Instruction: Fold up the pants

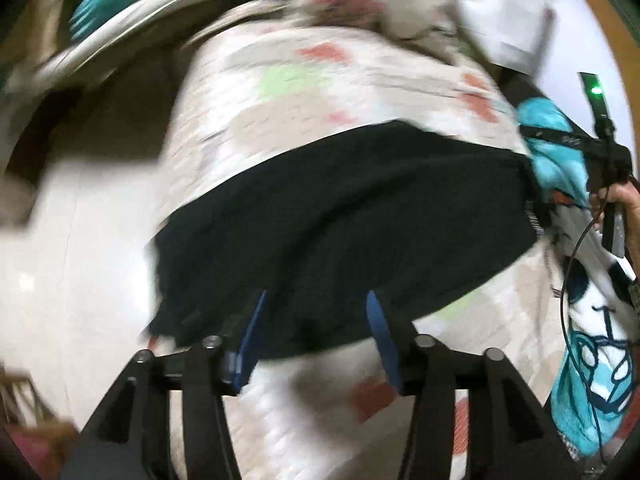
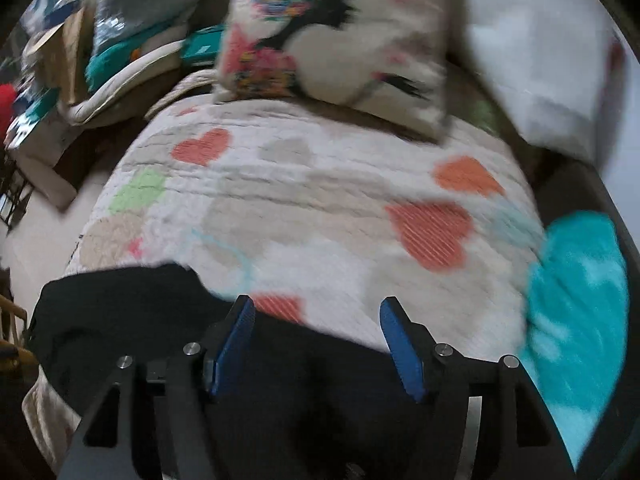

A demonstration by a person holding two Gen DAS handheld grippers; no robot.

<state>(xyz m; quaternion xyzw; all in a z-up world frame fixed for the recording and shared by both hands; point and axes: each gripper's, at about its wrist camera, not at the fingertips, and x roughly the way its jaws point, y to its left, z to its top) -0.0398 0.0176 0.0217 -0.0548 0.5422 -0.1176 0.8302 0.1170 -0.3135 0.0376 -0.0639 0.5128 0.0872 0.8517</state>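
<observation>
Black pants (image 1: 344,224) lie spread across a heart-patterned quilt (image 1: 320,88) on a bed. My left gripper (image 1: 316,300) is open, its blue pads over the near edge of the pants, holding nothing. In the right wrist view the pants (image 2: 132,320) lie at the lower left and run under my right gripper (image 2: 316,304), which is open and empty above their edge and the quilt (image 2: 320,200). The right gripper's body, held in a hand, also shows in the left wrist view (image 1: 608,168) at the far right end of the pants. Both views are motion-blurred.
A printed pillow (image 2: 332,40) and a white pillow (image 2: 540,52) sit at the bed's head. A teal blanket (image 2: 580,312) lies at the right side. Piled bedding and boxes (image 2: 100,48) stand at left, beside pale floor (image 1: 72,248).
</observation>
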